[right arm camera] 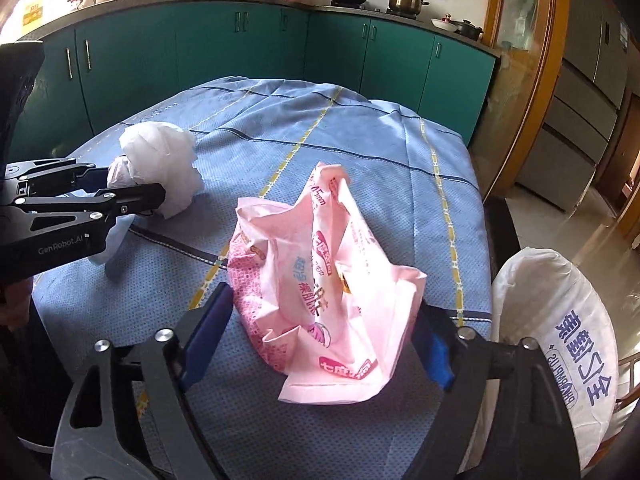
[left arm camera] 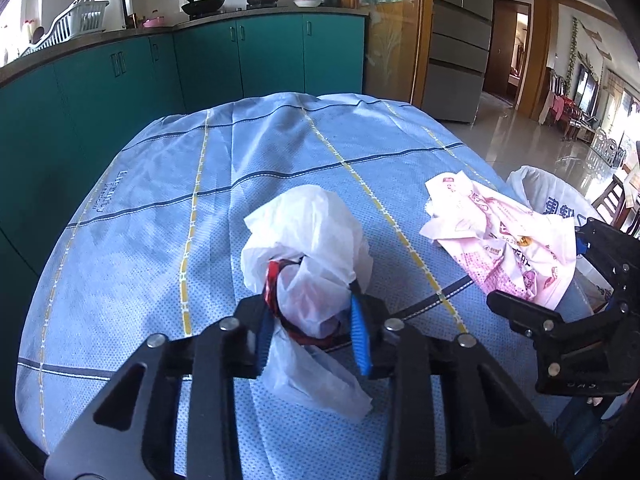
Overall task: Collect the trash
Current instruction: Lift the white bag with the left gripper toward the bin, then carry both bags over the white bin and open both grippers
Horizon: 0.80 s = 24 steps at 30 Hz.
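Gripping one white bag [left arm camera: 308, 248], one pink wrapper [right arm camera: 320, 292]

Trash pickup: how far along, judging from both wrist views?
Early. Nothing visibly binned yet. In hand: left gripper jaws pinch the white plastic bag. Right gripper jaws stand open around the pink wrapper, still resting on the blue tablecloth. Left: grab the wrapper, carry both to the white-lined bin off the table's edge.

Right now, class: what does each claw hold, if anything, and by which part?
Left claw grips the white bag at its bunched lower middle. Right claw straddles the pink bag, apparently open, holding nothing.
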Tool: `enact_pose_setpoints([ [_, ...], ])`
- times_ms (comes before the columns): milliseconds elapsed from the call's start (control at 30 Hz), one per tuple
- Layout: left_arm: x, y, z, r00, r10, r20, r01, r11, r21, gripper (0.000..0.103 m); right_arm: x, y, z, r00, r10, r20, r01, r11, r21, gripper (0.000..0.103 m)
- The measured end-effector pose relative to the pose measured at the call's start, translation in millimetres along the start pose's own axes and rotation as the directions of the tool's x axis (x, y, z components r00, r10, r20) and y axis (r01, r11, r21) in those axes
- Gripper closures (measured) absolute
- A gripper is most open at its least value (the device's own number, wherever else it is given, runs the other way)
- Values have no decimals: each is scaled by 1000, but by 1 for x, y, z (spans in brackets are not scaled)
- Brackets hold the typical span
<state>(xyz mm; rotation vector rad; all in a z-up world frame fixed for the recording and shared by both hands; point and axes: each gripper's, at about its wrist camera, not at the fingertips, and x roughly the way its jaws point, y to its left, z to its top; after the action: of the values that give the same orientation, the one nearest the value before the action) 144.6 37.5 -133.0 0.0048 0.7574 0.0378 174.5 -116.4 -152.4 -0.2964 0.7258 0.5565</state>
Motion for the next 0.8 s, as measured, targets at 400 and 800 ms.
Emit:
enact_pose_setpoints([
  [400,-50,-14,20,986,-15,168,21,999,-31,81,-40,-28,-5,991,-49,121,37,994,99,58],
  [800,-76,-121,69,930,-222,292,193,973,126,81,-145,-149,-69,883,-404,240,247,834,494,58],
])
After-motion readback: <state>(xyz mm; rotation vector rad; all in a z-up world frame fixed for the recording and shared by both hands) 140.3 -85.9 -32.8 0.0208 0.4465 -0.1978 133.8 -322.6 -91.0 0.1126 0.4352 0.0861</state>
